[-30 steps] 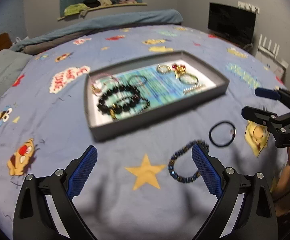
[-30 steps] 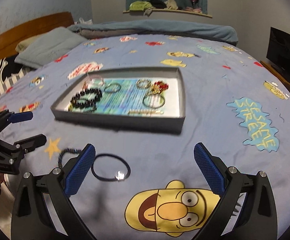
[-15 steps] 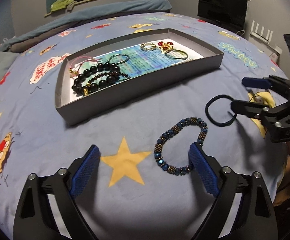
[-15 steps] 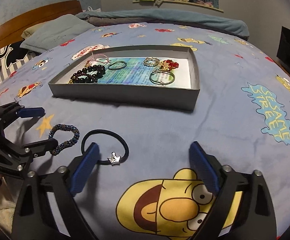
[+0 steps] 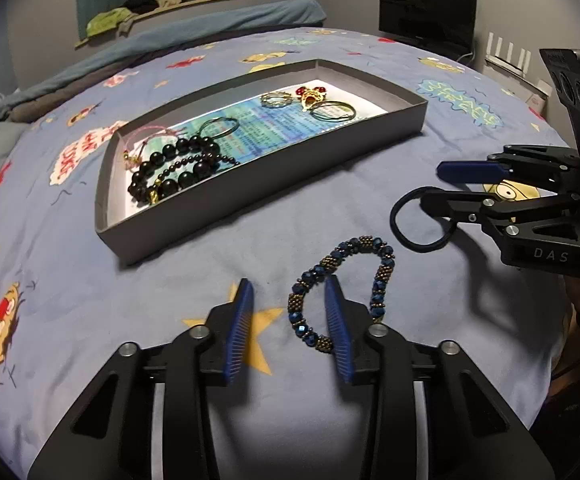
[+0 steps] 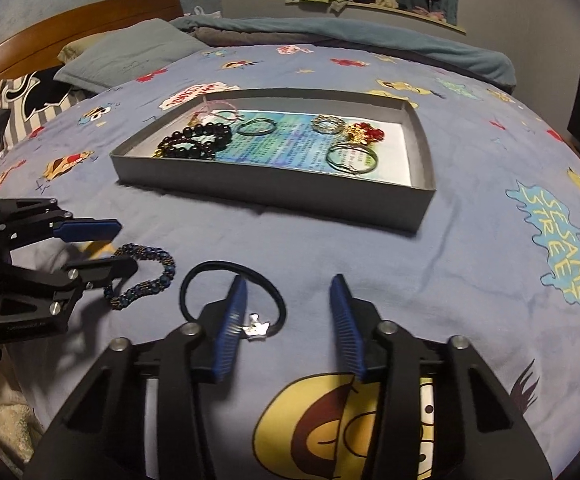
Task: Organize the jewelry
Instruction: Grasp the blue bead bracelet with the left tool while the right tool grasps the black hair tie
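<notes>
Left gripper point(image 5: 290, 320) sat low at bottom centre of the left wrist view, jaws partly open, gripping nothing; its right finger lay inside the loop of the blue beaded bracelet point(image 5: 378, 276), its left finger over a yellow star print point(image 5: 261, 344) on the blue cartoon bedsheet point(image 5: 69, 288). Bracelet lay flat on the sheet, lower centre.

Right gripper point(image 6: 290, 316), bottom centre of the right wrist view, jaws also partly open, empty; its left finger sat inside the black hair tie point(image 6: 225, 270), by the tie's small silver charm point(image 6: 258, 327). Tie flat on sheet, just beside the bracelet point(image 6: 149, 276).

Beyond both, mid-frame, grey tray point(image 5: 249, 196) held a black bead bracelet point(image 5: 169, 168), thin rings point(image 5: 334, 111) and a red-gold piece point(image 5: 312, 96). Upper right, a dark monitor point(image 5: 426, 12).
</notes>
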`<state>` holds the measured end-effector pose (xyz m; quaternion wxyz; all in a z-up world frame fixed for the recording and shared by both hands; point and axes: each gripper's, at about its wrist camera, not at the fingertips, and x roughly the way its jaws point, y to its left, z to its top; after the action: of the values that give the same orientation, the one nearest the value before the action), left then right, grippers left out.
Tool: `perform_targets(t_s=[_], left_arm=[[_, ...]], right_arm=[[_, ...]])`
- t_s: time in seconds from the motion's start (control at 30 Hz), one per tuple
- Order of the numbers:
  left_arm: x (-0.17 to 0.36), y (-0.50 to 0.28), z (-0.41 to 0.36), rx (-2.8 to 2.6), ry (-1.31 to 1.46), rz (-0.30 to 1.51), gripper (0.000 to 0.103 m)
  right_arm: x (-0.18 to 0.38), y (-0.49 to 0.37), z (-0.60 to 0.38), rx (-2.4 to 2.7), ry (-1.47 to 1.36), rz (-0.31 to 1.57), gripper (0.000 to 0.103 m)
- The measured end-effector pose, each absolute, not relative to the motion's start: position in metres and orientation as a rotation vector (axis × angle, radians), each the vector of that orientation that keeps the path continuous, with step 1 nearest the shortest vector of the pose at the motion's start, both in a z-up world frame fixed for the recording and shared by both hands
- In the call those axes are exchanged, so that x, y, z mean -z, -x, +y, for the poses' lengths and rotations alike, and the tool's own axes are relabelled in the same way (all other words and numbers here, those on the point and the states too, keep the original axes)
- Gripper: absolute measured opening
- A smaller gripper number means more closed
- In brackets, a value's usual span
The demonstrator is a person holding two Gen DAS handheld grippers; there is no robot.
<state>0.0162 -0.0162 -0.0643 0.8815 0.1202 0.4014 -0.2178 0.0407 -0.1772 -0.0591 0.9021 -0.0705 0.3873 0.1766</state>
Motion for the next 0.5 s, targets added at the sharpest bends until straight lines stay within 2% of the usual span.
perform_targets(t_s=[0.27, 0.5], left_arm=[[0.0721, -0.0222, -0.0234, 0.450, -0.266, 0.839, 0.034], [0.0713, -0.0222, -0.0268, 0.447, -0.285, 0.825, 0.019]], right_arm=[[0.0654, -0.0407, -0.1707, -0.370, 0.180, 0.801, 0.026], [0.0654, -0.0410, -0.1702, -0.387, 0.191, 0.789, 0.018]])
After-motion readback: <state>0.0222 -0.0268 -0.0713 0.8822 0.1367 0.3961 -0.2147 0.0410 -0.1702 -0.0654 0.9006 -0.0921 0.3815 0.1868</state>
